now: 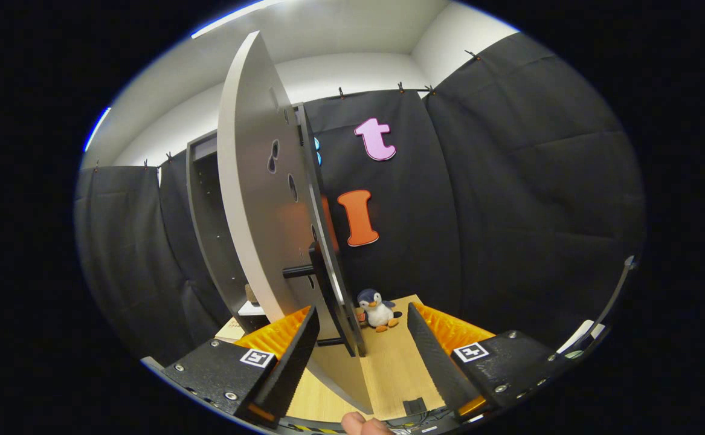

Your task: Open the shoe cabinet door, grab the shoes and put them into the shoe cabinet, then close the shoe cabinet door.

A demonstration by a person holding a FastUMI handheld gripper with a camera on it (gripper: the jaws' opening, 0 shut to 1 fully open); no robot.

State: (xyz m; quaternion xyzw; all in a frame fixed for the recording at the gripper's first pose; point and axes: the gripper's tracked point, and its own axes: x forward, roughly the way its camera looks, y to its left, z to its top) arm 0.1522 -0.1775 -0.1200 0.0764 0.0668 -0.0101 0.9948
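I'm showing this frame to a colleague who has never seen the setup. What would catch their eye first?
The big grey cabinet door swung open edge-on, just ahead of the gripper, whose open fingers flank its lower edge and black handle. Next, the small penguin plush on the wooden floor beyond the fingers, right of the door.

Door (pixel 255 199) stands ajar, edge-on, between the spread jaws of the gripper (pixel 361 338), its handle (pixel 322 296) just ahead. Cabinet (pixel 207 211) behind-left of door. Penguin (pixel 378 309) on floor (pixel 388 368) beyond, right of door.
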